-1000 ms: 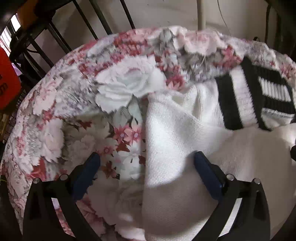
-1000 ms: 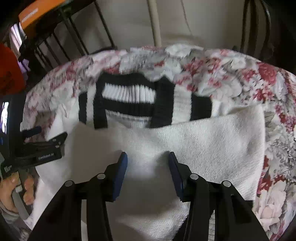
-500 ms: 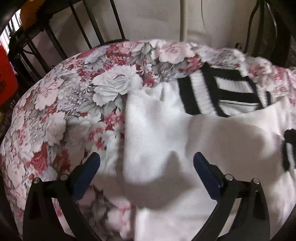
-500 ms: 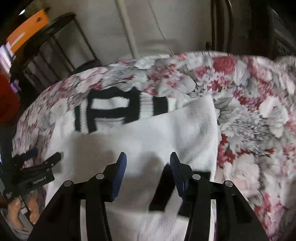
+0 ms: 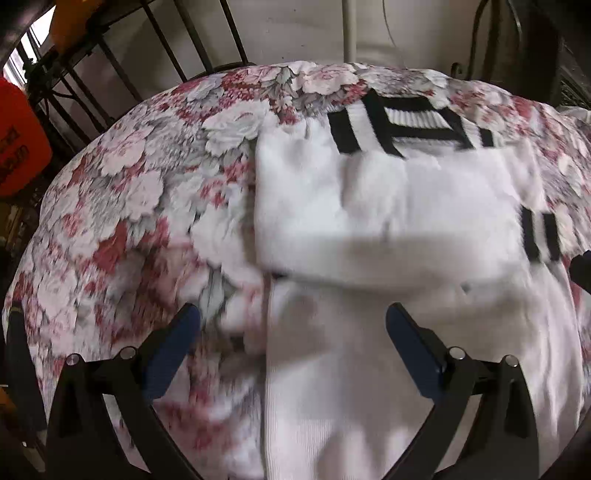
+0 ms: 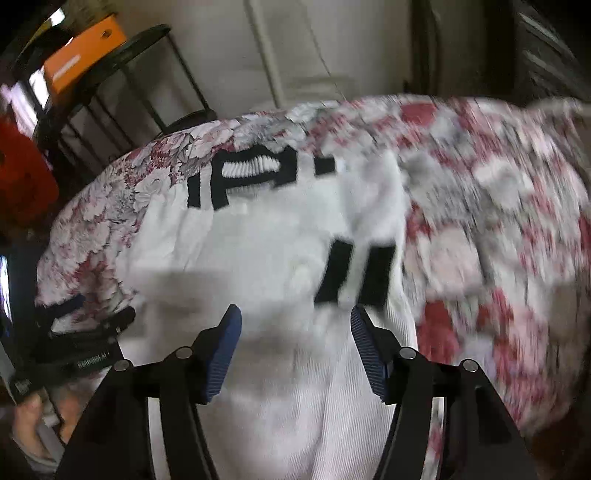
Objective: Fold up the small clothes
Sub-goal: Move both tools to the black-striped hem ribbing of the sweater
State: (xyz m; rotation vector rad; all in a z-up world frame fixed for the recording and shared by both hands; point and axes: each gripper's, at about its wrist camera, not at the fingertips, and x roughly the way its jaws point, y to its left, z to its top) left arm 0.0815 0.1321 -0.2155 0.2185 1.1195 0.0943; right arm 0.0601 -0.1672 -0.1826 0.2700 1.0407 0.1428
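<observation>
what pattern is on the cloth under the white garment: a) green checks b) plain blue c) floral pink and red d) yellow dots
c: the cloth around and under the white garment is printed with pink, white and red flowers.

cover: we see a floral cloth of pink, red and grey roses (image 5: 122, 206) spread over the rounded tabletop.
rack: we see a black metal-bar rack (image 5: 110, 70) behind it, at upper left.
box: an orange box (image 6: 83, 55) lies on a black round-topped stand (image 6: 147, 40).
container: a red-orange container (image 5: 18, 144) at the left edge.
wall: a plain cream wall (image 5: 295, 33) with a pale upright pipe (image 5: 349, 29).
</observation>
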